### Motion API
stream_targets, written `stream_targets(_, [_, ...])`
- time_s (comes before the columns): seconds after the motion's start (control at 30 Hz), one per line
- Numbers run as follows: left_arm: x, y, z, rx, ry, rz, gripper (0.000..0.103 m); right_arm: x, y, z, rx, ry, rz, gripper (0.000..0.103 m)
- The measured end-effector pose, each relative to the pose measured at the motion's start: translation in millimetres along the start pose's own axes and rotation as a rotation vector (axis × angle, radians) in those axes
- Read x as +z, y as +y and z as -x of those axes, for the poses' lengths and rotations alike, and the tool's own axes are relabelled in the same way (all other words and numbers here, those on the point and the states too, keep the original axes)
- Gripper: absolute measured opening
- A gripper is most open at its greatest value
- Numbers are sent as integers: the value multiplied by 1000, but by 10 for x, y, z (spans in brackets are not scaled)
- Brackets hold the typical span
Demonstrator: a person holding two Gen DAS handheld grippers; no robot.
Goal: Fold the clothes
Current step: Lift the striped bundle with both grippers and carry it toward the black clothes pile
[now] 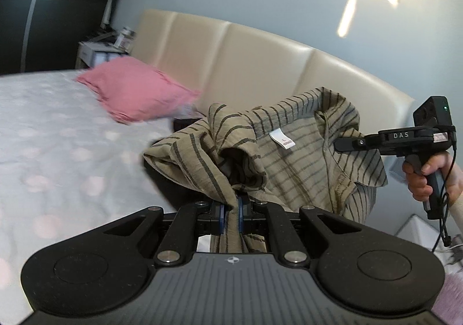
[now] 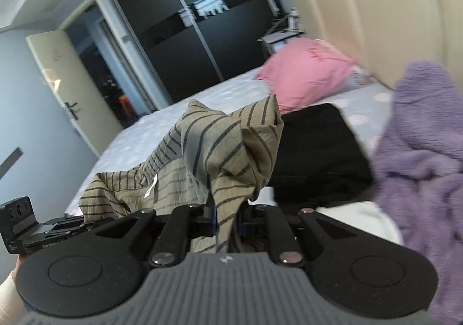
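An olive shirt with dark stripes [image 1: 289, 157] hangs in the air above the bed, its collar and white size label facing the left wrist camera. My left gripper [image 1: 231, 217] is shut on a bunched fold of the shirt's near edge. At the right of that view a hand [image 1: 425, 177] carries my right gripper [image 1: 340, 144], which pinches the shirt's other side. In the right wrist view the right gripper [image 2: 228, 223] is shut on a striped fold of the shirt [image 2: 225, 145], and cloth stands up over its fingers. The fabric sags between the two grips.
The bed's white dotted sheet [image 1: 58, 136] spreads to the left, with a pink pillow [image 1: 136, 90] against a beige padded headboard [image 1: 260, 64]. On the bed lie a black garment [image 2: 315, 151] and a purple fleecy one [image 2: 422, 136]. A dark wardrobe [image 2: 188, 35] and a doorway stand beyond.
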State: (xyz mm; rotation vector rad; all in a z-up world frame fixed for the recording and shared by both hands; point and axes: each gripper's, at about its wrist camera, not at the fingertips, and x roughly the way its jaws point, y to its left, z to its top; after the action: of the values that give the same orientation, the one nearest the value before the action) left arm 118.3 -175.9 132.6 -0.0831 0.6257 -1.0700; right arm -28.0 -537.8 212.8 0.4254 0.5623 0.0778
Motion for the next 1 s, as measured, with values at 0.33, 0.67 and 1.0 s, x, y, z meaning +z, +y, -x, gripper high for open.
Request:
stream_targets(0.33, [-388,-37,-944,-111,129,124,6,71,-819,112,-128,143,-37,14])
stream_targets(0.67, [-712,334,-1748,-54,243,221,6,-93,-1698,-633,-144,252,-119,14])
stream_targets(1.0, [-834,562,-2170,-8,310,259,6,-212,-2290,-1270,-163,289,-209,14])
